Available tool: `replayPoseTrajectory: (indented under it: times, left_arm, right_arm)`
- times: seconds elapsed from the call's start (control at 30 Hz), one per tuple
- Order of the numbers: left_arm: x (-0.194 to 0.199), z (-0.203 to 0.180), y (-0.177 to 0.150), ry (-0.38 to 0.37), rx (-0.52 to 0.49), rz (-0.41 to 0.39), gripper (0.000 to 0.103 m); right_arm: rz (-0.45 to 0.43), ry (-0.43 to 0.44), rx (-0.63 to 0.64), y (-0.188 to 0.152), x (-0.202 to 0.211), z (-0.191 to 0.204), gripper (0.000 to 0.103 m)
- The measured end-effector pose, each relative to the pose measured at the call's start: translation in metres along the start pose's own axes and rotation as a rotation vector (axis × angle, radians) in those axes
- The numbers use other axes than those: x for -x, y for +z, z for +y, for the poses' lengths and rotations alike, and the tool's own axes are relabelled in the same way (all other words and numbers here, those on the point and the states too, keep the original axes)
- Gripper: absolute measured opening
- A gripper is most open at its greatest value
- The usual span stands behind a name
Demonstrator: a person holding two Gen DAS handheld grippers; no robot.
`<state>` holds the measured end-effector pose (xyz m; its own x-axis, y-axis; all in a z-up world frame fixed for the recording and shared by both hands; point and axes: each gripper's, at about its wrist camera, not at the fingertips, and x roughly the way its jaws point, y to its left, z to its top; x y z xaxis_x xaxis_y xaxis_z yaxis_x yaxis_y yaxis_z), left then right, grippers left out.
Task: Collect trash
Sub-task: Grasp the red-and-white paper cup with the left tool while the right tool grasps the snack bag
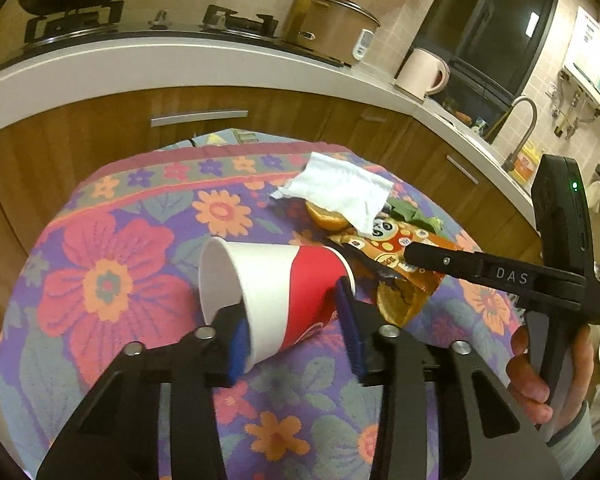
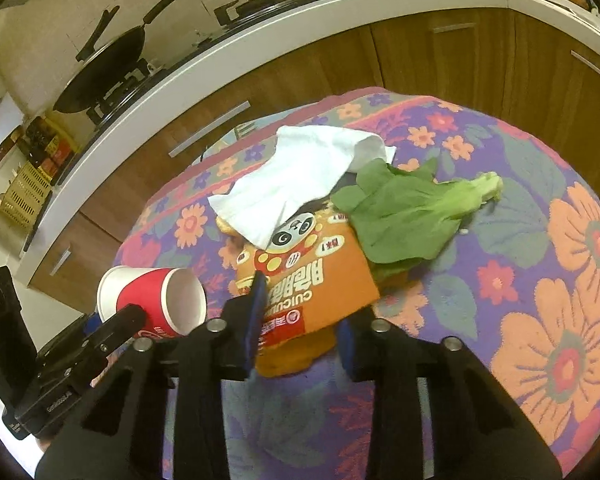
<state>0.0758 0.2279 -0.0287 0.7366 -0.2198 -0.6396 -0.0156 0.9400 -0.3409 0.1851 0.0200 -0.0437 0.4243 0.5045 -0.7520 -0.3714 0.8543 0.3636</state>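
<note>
Paper, thin and red-and-white, is what my left gripper (image 1: 296,330) has: a paper cup (image 1: 276,292) on its side, mouth pointing left, blue pads (image 1: 238,346) against its wall on both sides. Looks clamped, but not hard, the wall isn't caved in. That's my worry tbh: squeeze more and the cup crumples and pops out, squeeze less and it rolls off the floral tablecloth (image 1: 112,276).

My right gripper (image 2: 298,322) sits low over the orange snack wrapper (image 2: 312,276), the one with the panda on it. Jaws apart, roughly as wide as the wrapper's near end, with one pad resting on top of the print and the other just beside its edge. Nothing gripped yet.

What could go wrong here: the foil is slick and lies flat on orange peel (image 2: 296,356), so closing from this angle may only pinch a corner, or drag the white tissue (image 2: 300,176) and the green leaf (image 2: 400,216) along, since both overlap the wrapper's far end. I see no bin in either view.
</note>
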Motion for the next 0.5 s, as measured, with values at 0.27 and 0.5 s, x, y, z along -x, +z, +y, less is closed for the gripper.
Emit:
replayPoseTrajectory:
  times: [0.27,0.5]
  left_arm:
    - [0.007,-0.014,-0.003,-0.002,-0.048,-0.014,0.001]
    - [0.017,-0.012,-0.009,0.009,-0.046,-0.033,0.001]
  right_arm:
    - [-0.022,0.002,0.046,-0.007,0.013,0.007,0.009]
    - [-0.029,0.025,0.094,-0.021,0.027,0.015,0.002]
